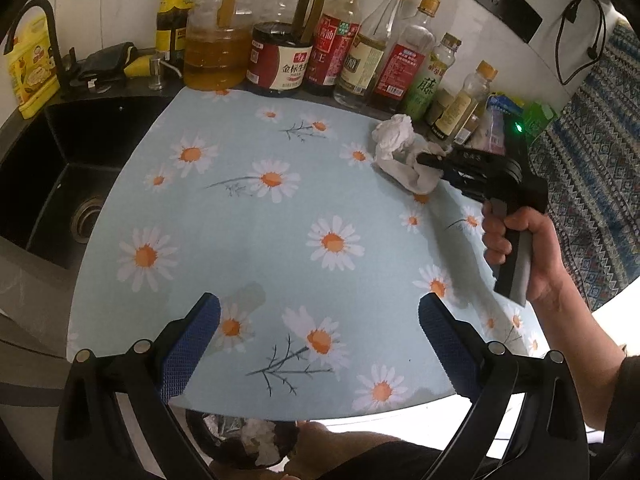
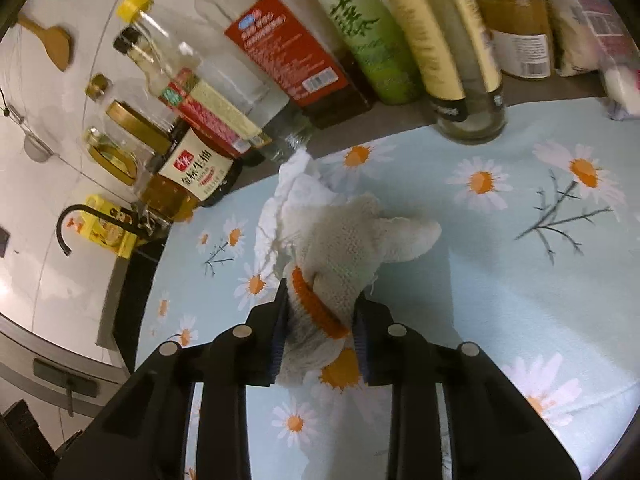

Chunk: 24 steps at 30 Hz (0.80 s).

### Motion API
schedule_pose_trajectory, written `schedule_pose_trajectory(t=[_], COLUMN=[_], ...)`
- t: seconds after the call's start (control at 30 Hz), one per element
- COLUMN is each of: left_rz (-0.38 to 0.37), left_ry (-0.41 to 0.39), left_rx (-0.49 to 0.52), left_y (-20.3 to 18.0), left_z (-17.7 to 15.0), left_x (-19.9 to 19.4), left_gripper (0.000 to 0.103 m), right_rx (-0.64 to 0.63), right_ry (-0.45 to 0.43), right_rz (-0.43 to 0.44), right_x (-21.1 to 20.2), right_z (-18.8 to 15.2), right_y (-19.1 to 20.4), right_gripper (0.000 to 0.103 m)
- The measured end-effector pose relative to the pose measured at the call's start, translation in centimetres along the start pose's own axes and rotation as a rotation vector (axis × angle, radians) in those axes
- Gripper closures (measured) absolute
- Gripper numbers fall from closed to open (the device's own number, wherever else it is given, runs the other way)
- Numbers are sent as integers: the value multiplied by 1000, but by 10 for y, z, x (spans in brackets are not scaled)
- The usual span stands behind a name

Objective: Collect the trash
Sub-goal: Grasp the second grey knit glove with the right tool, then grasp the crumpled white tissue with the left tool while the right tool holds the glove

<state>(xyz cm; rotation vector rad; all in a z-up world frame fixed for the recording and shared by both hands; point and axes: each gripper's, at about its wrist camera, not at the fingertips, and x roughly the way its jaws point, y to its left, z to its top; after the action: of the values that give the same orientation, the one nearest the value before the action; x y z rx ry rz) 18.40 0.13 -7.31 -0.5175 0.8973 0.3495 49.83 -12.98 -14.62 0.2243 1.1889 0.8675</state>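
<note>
The right gripper [image 2: 320, 320] has its blue pads pinched on the cuff end of a white knitted glove [image 2: 344, 248] with an orange band, which lies on the daisy-print cloth [image 1: 248, 216] covering the table, near the table's back edge and toward its right end. Touching the glove on its far side is a crumpled white tissue [image 2: 292, 188], which reaches almost to the row of sauce and oil bottles [image 1: 344, 40] lined along the back edge. In the left wrist view a hand [image 1: 524, 248] grips the handle of that right gripper, whose tip is buried in the white bundle. The left gripper [image 1: 320, 344] hangs above the cloth's front edge with its fingers spread wide and nothing between them. Below the front edge, a dark bin [image 1: 244, 444] shows white and foil scraps inside. A black sink [image 1: 52, 184] and a black faucet [image 1: 40, 28] sit beyond the table's left edge.
</note>
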Motion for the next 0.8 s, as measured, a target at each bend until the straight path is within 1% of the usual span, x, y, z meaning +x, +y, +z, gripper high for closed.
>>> schedule_pose_trajectory(t=[0.13, 0.23, 0.3, 0.43, 0.47, 0.53, 0.67, 0.73, 0.8], left_rz=[-18, -20, -35, -33, -12, -11, -9, -5, -13], left_ry=[7, 0, -7, -7, -22, -43, -39, -28, 2], left_rx=[-2, 18, 44, 137, 168, 216, 310, 333, 344], left_y=[0, -6, -14, -40, -50, -66, -103, -114, -124], left_z=[13, 32, 48, 83, 93, 107, 134, 143, 154], left_x=[6, 12, 19, 45, 52, 61, 92, 107, 128], left_gripper=[7, 7, 7, 7, 7, 7, 7, 7, 7], right_rx=[-5, -13, -16, -43, -48, -50, -45, -43, -35], right_ry=[-26, -56, -68, -75, -77, -86, -99, -99, -101], right_rz=[19, 48, 59, 65, 69, 73, 91, 86, 92], right_x=[-25, -48, -61, -87, -93, -104, -121, -127, -132], right_z=[-7, -16, -22, -43, -49, -59, -77, -86, -93], right_y=[0, -1, -2, -6, -8, -13, -25, -32, -39], right_gripper=[73, 73, 73, 73, 73, 73, 73, 73, 73])
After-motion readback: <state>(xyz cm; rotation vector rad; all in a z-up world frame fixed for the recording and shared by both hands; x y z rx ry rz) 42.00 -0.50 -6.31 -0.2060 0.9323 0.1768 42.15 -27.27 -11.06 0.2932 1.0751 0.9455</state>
